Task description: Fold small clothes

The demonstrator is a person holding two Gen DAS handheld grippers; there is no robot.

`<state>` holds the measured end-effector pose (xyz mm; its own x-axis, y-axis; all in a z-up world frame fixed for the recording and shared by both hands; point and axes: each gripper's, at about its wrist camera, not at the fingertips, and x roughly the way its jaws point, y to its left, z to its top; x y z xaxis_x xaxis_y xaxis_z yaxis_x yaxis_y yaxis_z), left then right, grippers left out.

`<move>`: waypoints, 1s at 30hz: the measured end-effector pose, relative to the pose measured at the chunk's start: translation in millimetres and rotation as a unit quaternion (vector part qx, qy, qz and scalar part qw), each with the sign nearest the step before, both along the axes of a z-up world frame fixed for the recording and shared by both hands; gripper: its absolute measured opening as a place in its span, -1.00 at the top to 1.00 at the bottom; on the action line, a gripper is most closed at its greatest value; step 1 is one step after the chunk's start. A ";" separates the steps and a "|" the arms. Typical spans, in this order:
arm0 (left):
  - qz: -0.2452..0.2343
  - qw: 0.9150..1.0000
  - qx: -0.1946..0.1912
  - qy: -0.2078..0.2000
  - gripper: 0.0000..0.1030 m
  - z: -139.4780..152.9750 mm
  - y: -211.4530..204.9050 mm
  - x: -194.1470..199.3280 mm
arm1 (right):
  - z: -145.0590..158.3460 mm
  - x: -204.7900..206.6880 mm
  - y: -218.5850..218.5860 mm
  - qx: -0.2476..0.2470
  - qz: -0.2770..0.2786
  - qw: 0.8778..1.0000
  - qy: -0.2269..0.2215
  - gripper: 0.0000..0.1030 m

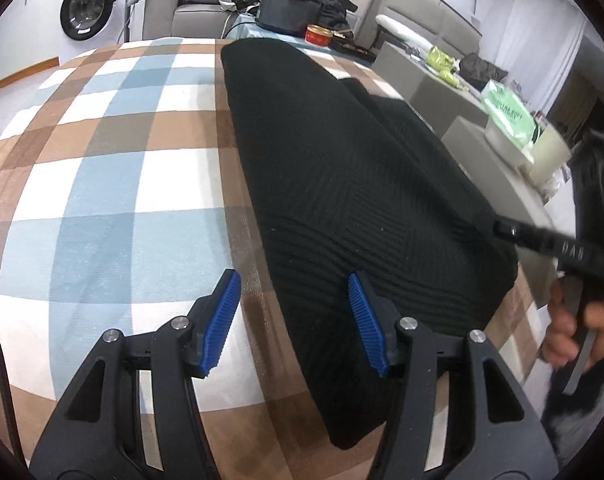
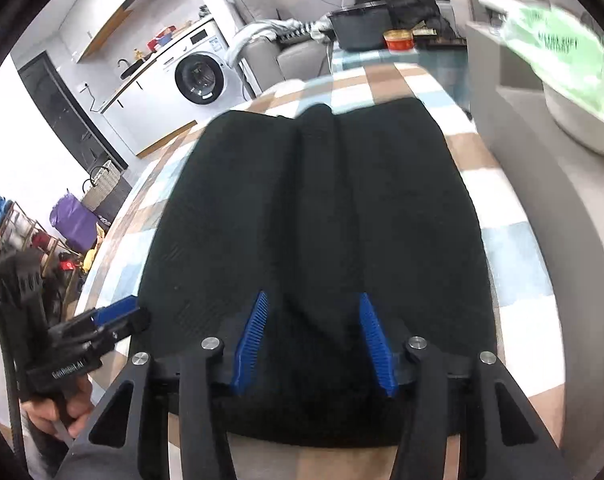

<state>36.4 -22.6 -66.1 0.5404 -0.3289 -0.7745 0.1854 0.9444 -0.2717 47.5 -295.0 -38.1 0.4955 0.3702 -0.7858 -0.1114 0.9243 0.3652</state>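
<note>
A black ribbed knit garment [image 1: 342,184] lies folded lengthwise on the brown, blue and white checked cloth [image 1: 101,184]. My left gripper [image 1: 297,320] is open low over the garment's near left edge: its right pad is above the knit, its left pad above the cloth. Nothing is pinched. The right gripper [image 1: 506,230] comes in from the right, held by a hand [image 1: 574,328]. In the right wrist view the garment [image 2: 314,200] fills the middle, and my right gripper [image 2: 314,344] stands open over its near end with both pads above the knit. The left gripper [image 2: 129,316] shows at the garment's left corner.
Beyond the cloth's far end stand a black box [image 1: 289,10], a red tin [image 1: 318,34], a grey sofa [image 1: 197,12] with clothes on it, and a washing machine [image 1: 87,10]. Grey blocks with a green tissue pack [image 1: 506,114] flank the right side.
</note>
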 end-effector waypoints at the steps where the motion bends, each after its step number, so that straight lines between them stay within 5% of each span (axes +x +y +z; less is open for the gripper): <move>1: -0.003 1.000 0.021 0.000 -0.08 -2.8 -5.7 1.5 | -5.9 7.1 -4.7 0.027 0.005 1.000 0.010 0.03; 4: -0.010 0.998 0.063 -0.009 -0.25 -6.3 -13.1 2.4 | -16.6 22.3 -12.6 0.073 0.008 0.997 0.027 0.03; 7: -0.011 0.998 0.058 -0.004 -0.28 -7.2 -8.3 4.3 | -14.7 28.4 -12.5 0.101 0.028 0.994 0.028 0.03; 10: -0.008 0.999 0.043 0.003 -0.30 -9.1 -2.3 6.1 | -15.6 34.9 -13.1 0.058 0.029 0.998 0.025 0.03; 17: -0.009 0.999 0.031 0.008 -0.30 -10.5 0.2 9.5 | -21.2 64.4 -3.4 0.048 0.033 0.998 0.006 0.03; 24: -0.009 1.000 0.021 0.007 -0.30 -12.2 1.4 9.8 | -23.2 84.5 -3.9 0.149 0.071 0.985 0.040 -0.02; 29: -0.016 1.000 0.017 0.006 -0.30 -12.9 1.8 12.2 | -20.4 82.6 17.3 0.065 0.104 0.992 0.025 0.02; 30: -0.017 1.000 0.016 0.006 -0.30 -12.9 2.0 12.8 | -18.6 81.6 22.8 0.044 0.111 0.993 0.017 0.25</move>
<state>49.2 -20.6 -79.0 0.5202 -0.3224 -0.7909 0.2143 0.9457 -0.2445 129.1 -272.2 -56.8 0.3670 0.5353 -0.7608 -0.2952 0.8426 0.4504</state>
